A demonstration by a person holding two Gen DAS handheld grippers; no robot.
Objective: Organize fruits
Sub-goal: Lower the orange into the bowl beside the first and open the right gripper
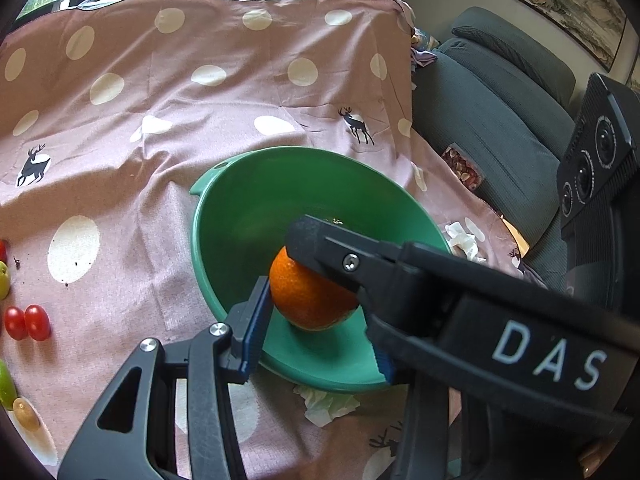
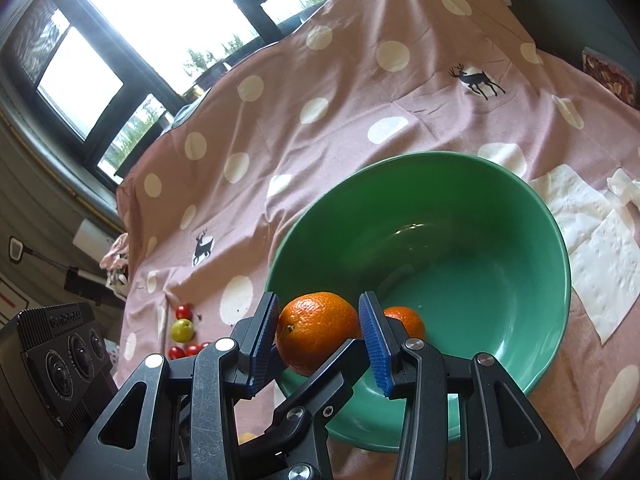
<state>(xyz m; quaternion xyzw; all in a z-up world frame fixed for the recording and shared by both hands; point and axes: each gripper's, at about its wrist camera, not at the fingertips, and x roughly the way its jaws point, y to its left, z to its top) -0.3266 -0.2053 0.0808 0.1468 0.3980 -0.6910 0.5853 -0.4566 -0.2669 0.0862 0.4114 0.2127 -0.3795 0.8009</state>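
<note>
A green bowl [image 1: 240,208] stands on the pink dotted cloth; it also shows in the right wrist view [image 2: 480,248]. My right gripper [image 2: 320,336] is shut on an orange [image 2: 316,332] at the bowl's near rim. A second orange [image 2: 408,320] shows just behind its right finger. In the left wrist view, my left gripper [image 1: 320,320] has blue pads on either side of an orange [image 1: 308,300] over the bowl. The right gripper's black finger [image 1: 336,252] crosses in front of that orange. I cannot tell if the left pads press on it.
Cherry tomatoes [image 1: 26,322] and green fruits [image 1: 3,278] lie on the cloth at the left; they also show in the right wrist view [image 2: 183,326]. White paper napkins [image 2: 592,248] lie right of the bowl. A grey sofa [image 1: 500,120] stands beyond the table.
</note>
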